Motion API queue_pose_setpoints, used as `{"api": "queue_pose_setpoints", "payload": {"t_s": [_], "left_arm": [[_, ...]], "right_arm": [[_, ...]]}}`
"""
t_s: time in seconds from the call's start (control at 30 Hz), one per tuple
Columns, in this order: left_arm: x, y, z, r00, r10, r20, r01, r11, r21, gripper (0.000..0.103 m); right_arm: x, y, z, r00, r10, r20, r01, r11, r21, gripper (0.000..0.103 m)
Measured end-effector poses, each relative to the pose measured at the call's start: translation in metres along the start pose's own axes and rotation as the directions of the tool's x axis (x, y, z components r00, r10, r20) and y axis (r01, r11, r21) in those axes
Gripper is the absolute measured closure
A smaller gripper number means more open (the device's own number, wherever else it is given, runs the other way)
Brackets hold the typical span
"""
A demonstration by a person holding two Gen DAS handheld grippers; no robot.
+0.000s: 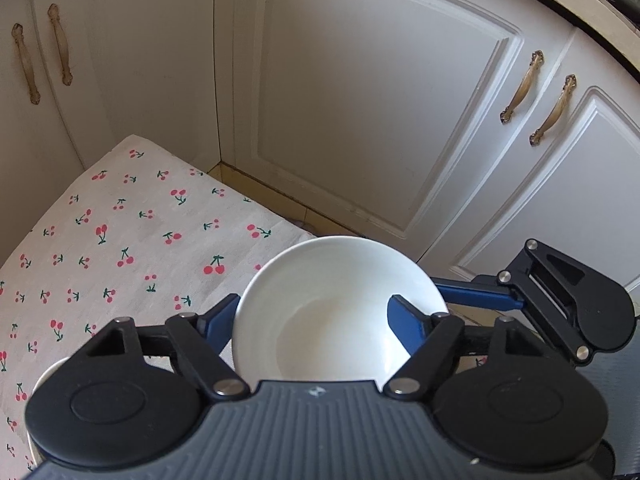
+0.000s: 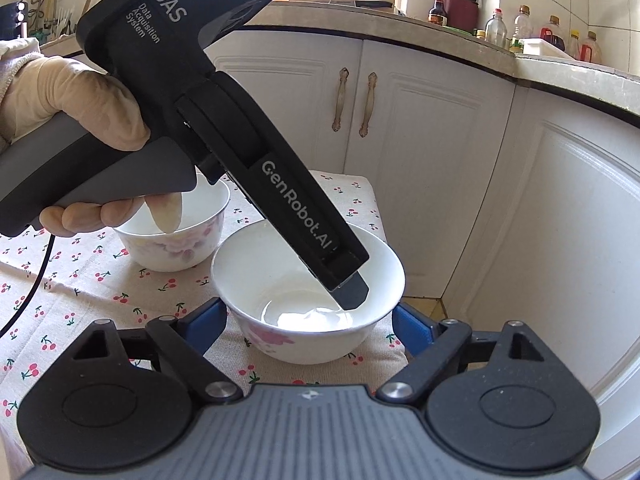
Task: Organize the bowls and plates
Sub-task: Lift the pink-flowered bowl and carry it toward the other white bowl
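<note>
Item: white bowl [image 2: 308, 292], pink flowers outside, on our cherry-print cloth [image 2: 80, 280]. Our left gripper [image 1: 316, 316] pinches its wall: one finger [image 2: 352, 292] inside, one outside at nine o'clock. Our right gripper [image 2: 308, 324] straddles it, jaws apart, not touching. A second bowl [image 2: 176, 236] sits at ten o'clock.

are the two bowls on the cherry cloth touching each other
Apart: the right wrist view shows cloth between the near bowl and the far bowl.
</note>
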State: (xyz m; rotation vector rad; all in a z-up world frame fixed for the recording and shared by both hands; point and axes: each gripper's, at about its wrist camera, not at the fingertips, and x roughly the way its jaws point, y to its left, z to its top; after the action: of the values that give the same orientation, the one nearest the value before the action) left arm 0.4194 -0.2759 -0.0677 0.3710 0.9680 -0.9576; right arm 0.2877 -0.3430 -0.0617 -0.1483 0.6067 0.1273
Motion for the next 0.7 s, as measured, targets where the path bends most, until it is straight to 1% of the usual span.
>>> {"api": "queue_pose_setpoints", "payload": {"t_s": [0.23,0.43,0.7], "left_arm": [[0.0025,-0.0014,-0.0001,1.000,-0.005,-0.011,0.005,1.000,0.026,0.025],[0.0037,-0.0012,0.0010,1.000,-0.003,-0.016,0.003,0.999,0.033,0.025],[0.0028,-0.0023,0.0002,1.000,-0.004,-0.018,0.004,0.999,0.038,0.025]], "right_arm": [[0.0027,-0.0006,-0.0011,1.000,0.004,-0.003,-0.004,1.000,-0.006,0.010],[0.0062,-0.0028,0.0000,1.000,0.018,-0.007,-0.017,1.000,0.006,0.011],[0.0057,-0.0017,0.0043,1.000,0.014,-0.026,-0.014,1.000,-0.001,0.011]]}}
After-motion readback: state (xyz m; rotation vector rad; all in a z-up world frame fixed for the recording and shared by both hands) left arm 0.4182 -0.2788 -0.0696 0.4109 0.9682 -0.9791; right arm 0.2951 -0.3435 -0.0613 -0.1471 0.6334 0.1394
